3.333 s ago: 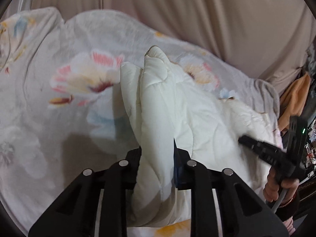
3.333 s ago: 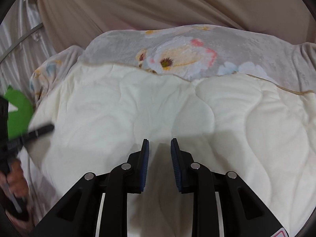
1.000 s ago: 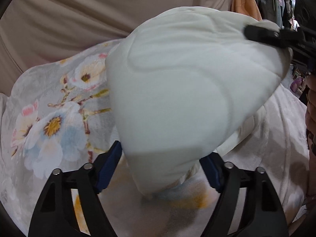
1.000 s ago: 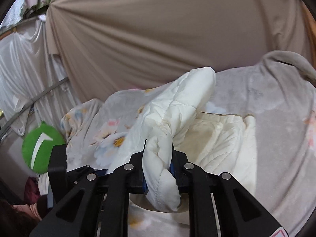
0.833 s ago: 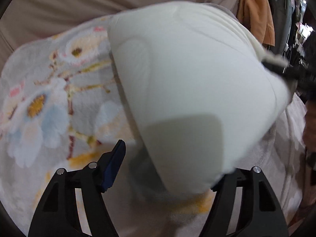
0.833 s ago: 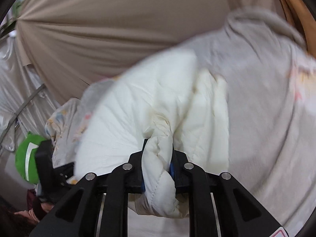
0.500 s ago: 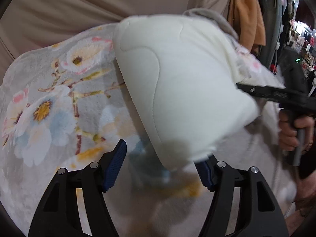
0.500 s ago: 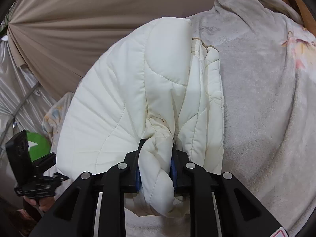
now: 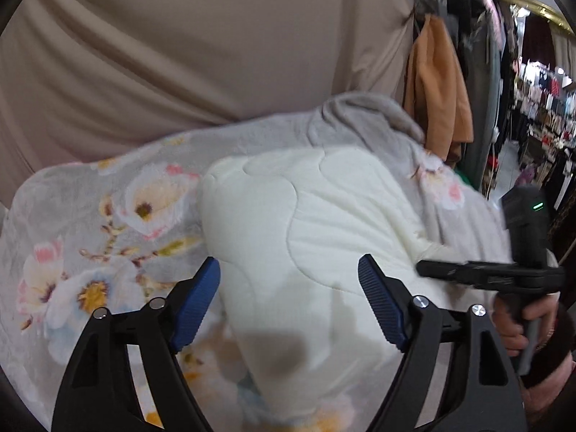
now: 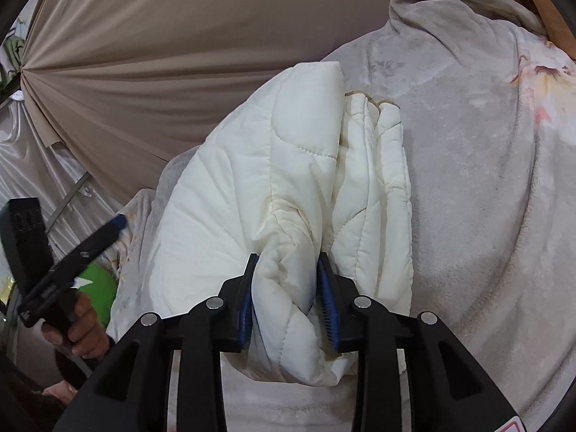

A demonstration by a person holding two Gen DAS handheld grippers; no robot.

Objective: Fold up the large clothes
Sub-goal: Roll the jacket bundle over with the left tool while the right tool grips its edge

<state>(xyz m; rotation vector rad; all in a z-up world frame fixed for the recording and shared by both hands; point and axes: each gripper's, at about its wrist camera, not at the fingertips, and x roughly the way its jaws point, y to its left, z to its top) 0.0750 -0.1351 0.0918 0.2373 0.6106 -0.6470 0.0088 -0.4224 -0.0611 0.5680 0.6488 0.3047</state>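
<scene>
A cream quilted garment [image 9: 316, 244] lies folded over on a grey floral blanket [image 9: 108, 223]. My left gripper [image 9: 288, 306] is open, its blue pads [image 9: 196, 302] wide apart over the garment's near edge, holding nothing. My right gripper [image 10: 288, 298] is shut on a bunched edge of the same garment [image 10: 273, 187], which drapes away from it in thick layers. The right gripper also shows at the right of the left wrist view [image 9: 486, 273], at the garment's right edge. The left gripper shows at the left of the right wrist view [image 10: 68, 255].
A beige curtain [image 9: 198, 54] hangs behind the blanket. Hanging clothes, one orange [image 9: 435, 82], stand at the right. A green object [image 10: 95, 288] sits at the left of the right wrist view. The grey blanket [image 10: 486, 180] spreads to the right.
My left gripper has let go of the garment and opened wide. The lifted garment has come down onto the blanket, folded over. My right gripper stays shut on its edge.
</scene>
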